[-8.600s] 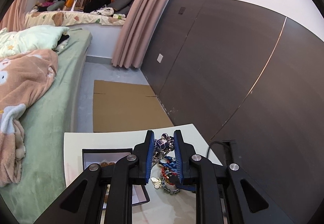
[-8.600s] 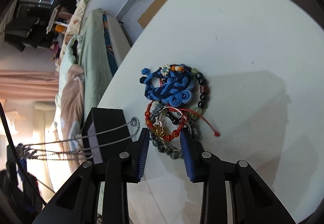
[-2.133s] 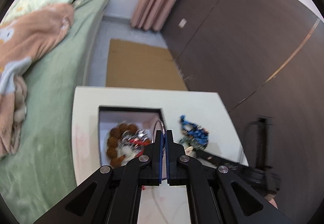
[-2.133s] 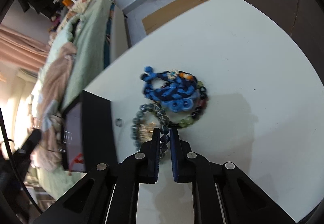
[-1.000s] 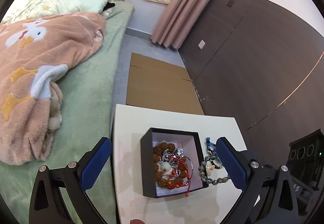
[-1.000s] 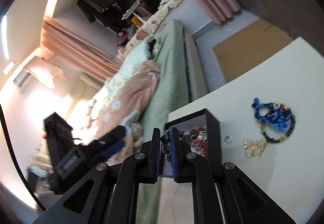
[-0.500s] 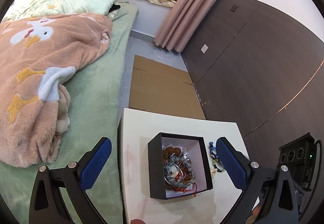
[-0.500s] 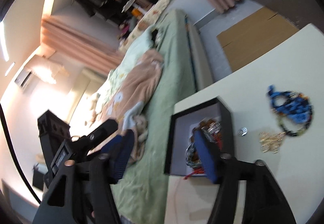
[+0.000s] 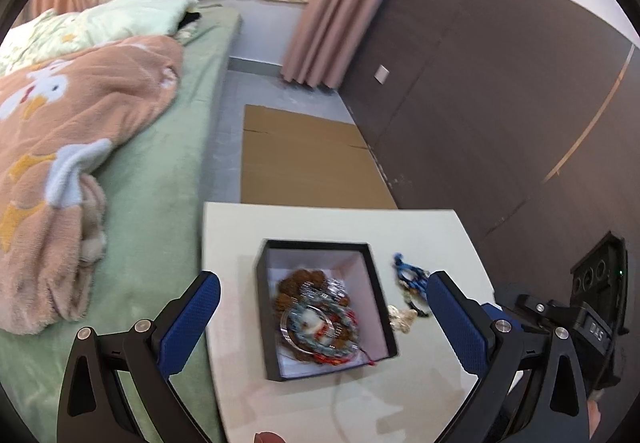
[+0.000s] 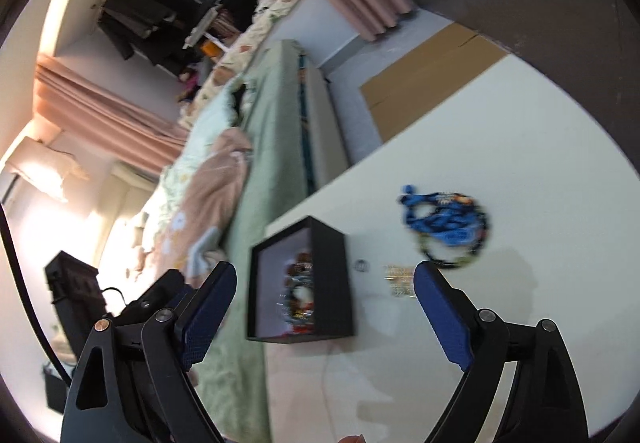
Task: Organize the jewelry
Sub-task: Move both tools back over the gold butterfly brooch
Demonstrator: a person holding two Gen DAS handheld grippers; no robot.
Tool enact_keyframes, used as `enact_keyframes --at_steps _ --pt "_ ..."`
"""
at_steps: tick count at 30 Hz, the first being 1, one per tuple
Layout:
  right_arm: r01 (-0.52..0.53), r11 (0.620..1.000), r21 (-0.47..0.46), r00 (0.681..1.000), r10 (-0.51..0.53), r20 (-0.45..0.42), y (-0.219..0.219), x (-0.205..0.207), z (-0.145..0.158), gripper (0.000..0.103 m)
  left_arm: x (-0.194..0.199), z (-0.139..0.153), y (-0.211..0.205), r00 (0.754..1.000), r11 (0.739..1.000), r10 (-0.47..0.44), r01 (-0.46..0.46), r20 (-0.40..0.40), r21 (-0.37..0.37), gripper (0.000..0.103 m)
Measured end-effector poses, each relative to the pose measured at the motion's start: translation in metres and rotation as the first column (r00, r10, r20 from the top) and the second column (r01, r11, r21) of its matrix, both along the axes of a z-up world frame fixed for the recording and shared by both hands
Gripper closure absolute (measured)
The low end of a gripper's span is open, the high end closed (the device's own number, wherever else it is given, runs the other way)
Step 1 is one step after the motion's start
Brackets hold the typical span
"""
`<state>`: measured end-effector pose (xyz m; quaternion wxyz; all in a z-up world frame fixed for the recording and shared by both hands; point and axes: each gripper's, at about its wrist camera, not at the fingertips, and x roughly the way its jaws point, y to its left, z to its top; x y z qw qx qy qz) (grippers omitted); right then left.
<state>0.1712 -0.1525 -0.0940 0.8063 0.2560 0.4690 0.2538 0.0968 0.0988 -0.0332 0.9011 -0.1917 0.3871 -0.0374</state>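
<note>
One label (image 9: 595, 331) reads "DAS".

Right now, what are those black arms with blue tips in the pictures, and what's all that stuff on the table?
Those are two grabbing tools, one in each of a person's hands. Each tool carries a camera looking out along its two fingers, so every picture shows its own blue pads. One picture comes from the left gripper, the other from the right gripper. Both are wide open and hold nothing. On the white table sits a black box with beaded bracelets piled inside. Beside the box, out on the table, lie a blue knotted bracelet, a small gold piece and a tiny ring.
</note>
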Motion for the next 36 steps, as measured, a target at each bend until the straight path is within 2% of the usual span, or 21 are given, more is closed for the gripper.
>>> enact_keyframes --at_steps 6,11,15,19,27,30,36 --pt "0.04 0.999 -0.009 0.999 -0.04 -0.014 -0.033 -0.003 0.0 0.012 0.004 0.0 -0.035 1.0 0.998 -0.025 0.025 -0.006 0.05 0.0" --pt "0.081 0.997 -0.007 0.996 -0.081 -0.027 -0.06 -0.006 0.001 0.012 0.009 -0.004 -0.063 0.998 0.996 -0.063 0.064 -0.022 0.064 0.001" --pt "0.113 0.994 -0.008 0.993 -0.113 -0.031 -0.08 -0.007 0.005 0.012 0.013 -0.007 -0.084 0.994 0.992 -0.107 0.108 -0.023 0.062 0.009" --pt "0.131 0.991 -0.004 0.991 -0.131 -0.042 -0.091 -0.006 0.005 0.012 0.019 -0.013 -0.102 0.988 0.987 -0.147 0.149 -0.038 0.057 0.024" --pt "0.162 0.987 0.005 0.984 -0.162 -0.071 -0.113 -0.003 0.003 0.012 0.033 -0.027 -0.132 0.976 0.976 -0.203 0.208 -0.085 0.066 0.045" --pt "0.17 0.985 0.012 0.983 -0.168 -0.079 -0.118 -0.001 0.003 0.012 0.035 -0.03 -0.145 0.971 0.97 -0.223 0.229 -0.082 0.079 0.045" --pt "0.176 0.984 0.014 0.981 -0.175 -0.083 -0.123 0.004 0.002 0.012 0.046 -0.051 -0.168 0.954 0.96 -0.263 0.274 -0.145 0.058 0.045"
